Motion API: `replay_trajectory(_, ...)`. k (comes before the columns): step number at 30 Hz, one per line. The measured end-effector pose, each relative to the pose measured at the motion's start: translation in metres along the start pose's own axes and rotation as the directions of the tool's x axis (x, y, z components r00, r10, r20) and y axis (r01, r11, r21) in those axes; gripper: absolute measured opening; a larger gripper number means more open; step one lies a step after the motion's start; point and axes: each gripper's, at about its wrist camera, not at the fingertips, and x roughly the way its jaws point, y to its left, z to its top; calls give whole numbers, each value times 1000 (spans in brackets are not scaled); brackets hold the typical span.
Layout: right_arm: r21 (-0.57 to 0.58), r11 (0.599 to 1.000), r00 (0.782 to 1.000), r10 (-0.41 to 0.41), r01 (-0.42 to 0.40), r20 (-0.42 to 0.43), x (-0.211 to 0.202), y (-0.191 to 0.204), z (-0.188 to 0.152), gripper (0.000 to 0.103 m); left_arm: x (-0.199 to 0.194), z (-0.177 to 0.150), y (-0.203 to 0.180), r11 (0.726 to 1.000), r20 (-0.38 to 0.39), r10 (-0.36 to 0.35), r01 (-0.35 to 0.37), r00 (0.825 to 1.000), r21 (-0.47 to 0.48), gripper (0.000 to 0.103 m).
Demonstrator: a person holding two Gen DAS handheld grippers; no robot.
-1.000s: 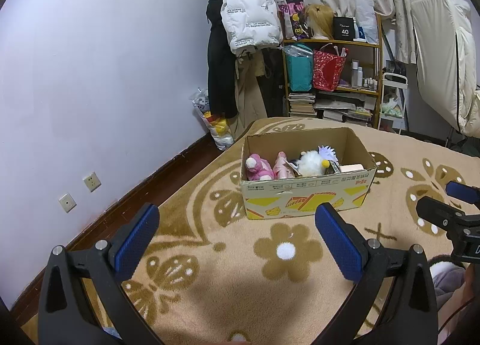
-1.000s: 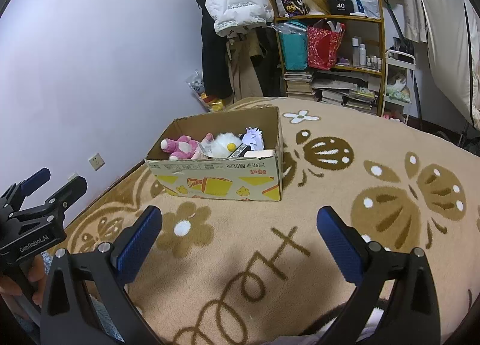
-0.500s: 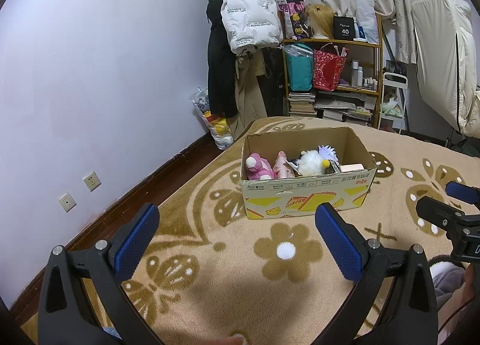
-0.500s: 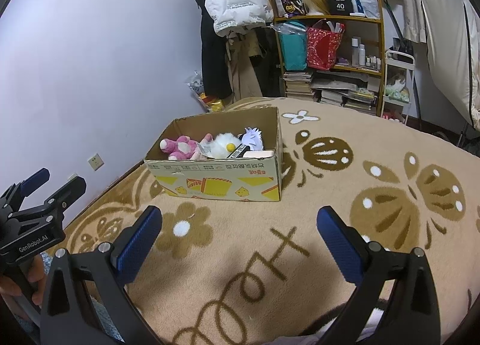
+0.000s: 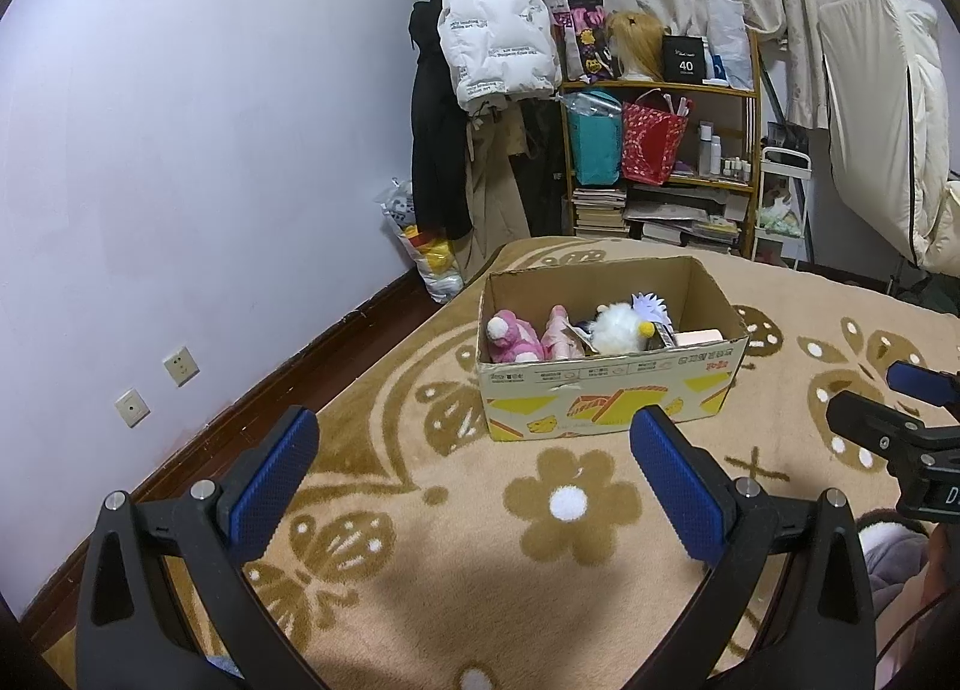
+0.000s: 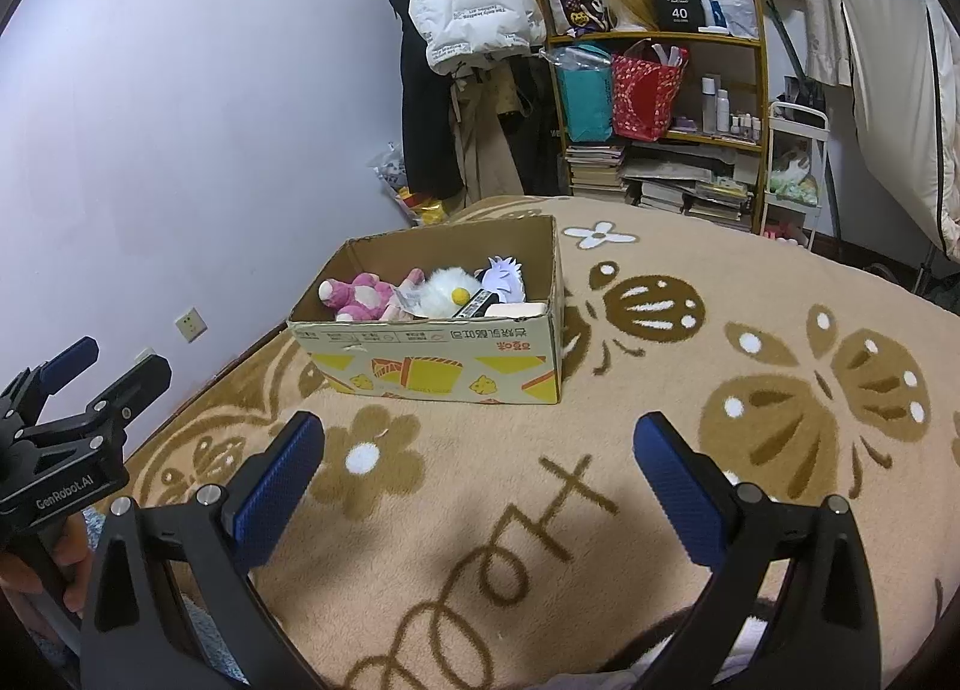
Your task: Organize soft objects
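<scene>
Beige flowered carpet (image 5: 420, 510) lay under you, with the cardboard box (image 5: 612, 390) of plush toys (image 5: 612, 321) straight ahead. Your left hand-held gripper (image 5: 474, 468) and right hand-held gripper (image 6: 480, 465) were both spread apart and empty, the left seemingly nearer.

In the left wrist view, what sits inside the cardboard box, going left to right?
Inside the cardboard box: pink plush toy → lighter pink soft toy → white fluffy toy with a yellow beak → pale flat box at the right end.
</scene>
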Motion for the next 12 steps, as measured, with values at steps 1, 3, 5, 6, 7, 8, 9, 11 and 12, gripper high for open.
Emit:
replay_trajectory(1,0,1000,1000,-1,1,-1,0,1,0,103,0,0,0,1000,1,-2,2,1000,0,103)
replay_trajectory(3,0,1000,1000,-1,1,0,0,1,0,103,0,0,0,1000,0,0,0,1000,-1,103)
replay_trajectory(5,0,1000,1000,-1,1,-1,0,1,0,103,0,0,0,1000,0,0,0,1000,3,103)
replay_trajectory(6,0,1000,1000,0,0,-1,0,1,0,103,0,0,0,1000,-1,-1,1,1000,3,103)
replay_trajectory(7,0,1000,1000,-1,1,0,0,1,0,103,1,0,1,1000,-2,-1,1,1000,4,103)
replay_trajectory(8,-1,1000,1000,-2,2,-1,0,2,0,103,1,0,1,1000,-2,-1,1,1000,5,103)
replay_trajectory(9,0,1000,1000,-1,1,-1,0,0,0,103,1,1,1,1000,-2,-1,1,1000,5,103)
replay_trajectory(11,0,1000,1000,-1,1,0,0,2,0,103,1,1,1,1000,-3,1,-1,1000,3,103)
replay_trajectory(12,0,1000,1000,0,0,0,0,1,0,103,1,1,1,1000,-4,2,-2,1000,2,103)
